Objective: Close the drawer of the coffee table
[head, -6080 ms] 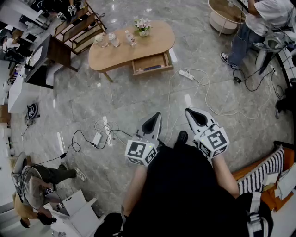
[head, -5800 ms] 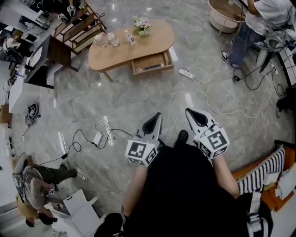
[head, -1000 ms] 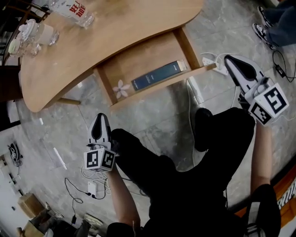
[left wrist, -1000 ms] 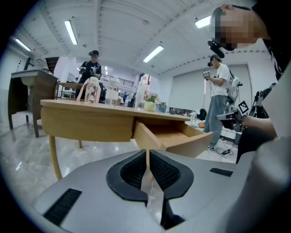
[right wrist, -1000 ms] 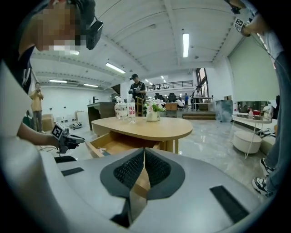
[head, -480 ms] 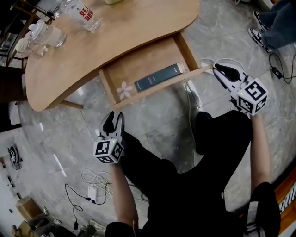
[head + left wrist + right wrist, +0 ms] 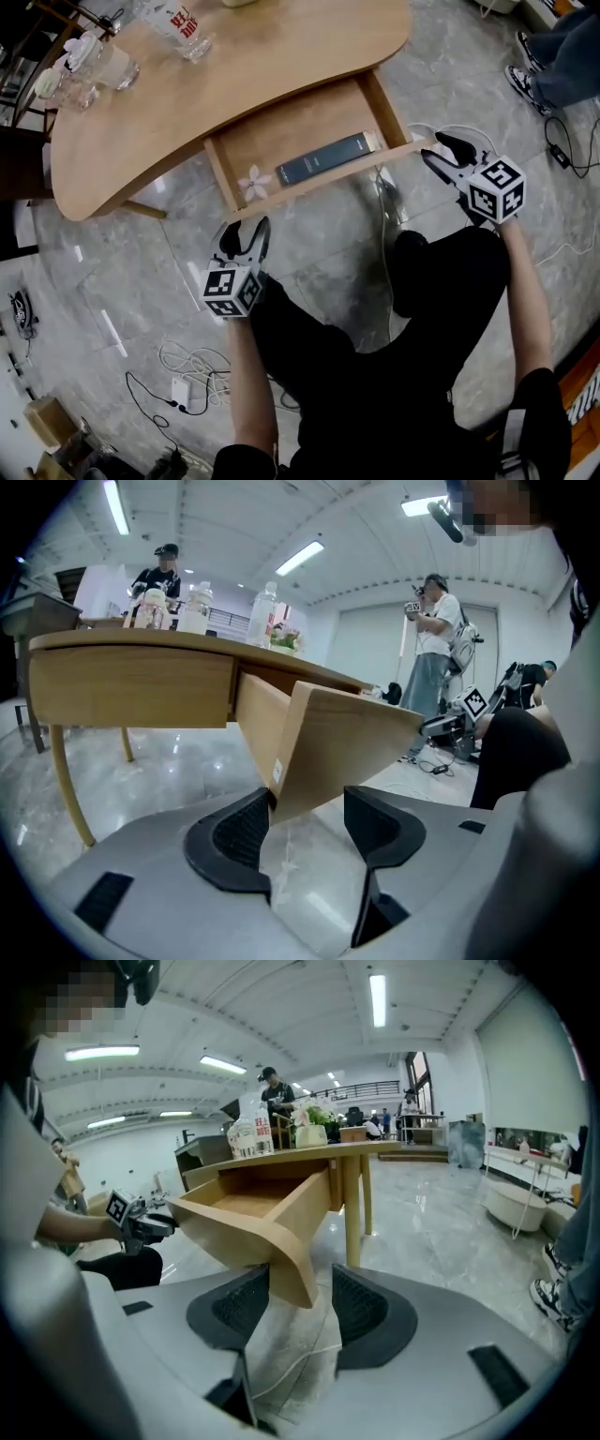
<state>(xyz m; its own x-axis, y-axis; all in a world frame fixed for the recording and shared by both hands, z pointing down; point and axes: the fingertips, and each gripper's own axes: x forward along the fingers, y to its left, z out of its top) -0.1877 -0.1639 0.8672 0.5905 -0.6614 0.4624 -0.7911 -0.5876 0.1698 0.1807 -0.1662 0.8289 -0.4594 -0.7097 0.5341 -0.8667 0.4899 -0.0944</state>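
The wooden coffee table (image 7: pixel 281 47) has its drawer (image 7: pixel 319 178) pulled out toward me. A dark book (image 7: pixel 324 157) and a small white flower (image 7: pixel 252 181) lie inside. My left gripper (image 7: pixel 246 230) is at the drawer front's left corner, its jaws opening. In the left gripper view that corner (image 7: pixel 347 733) sits between the wide jaws (image 7: pixel 307 813), and the pads do not press on it. My right gripper (image 7: pixel 434 148) is at the right corner, jaws also opening. In the right gripper view the corner (image 7: pixel 253 1227) pokes between the spread jaws (image 7: pixel 300 1288).
A bottle (image 7: pixel 178 19) and glass jars (image 7: pixel 89 70) stand on the tabletop's far left. Cables (image 7: pixel 187 375) trail over the marble floor. Another person's shoes (image 7: pixel 530 80) are at the upper right. My dark-clothed legs fill the floor below the drawer.
Both grippers have dropped lower and come up to the drawer front's two corners. Both were shut a second ago and now stand wide. Seconds earlier the table was far off.
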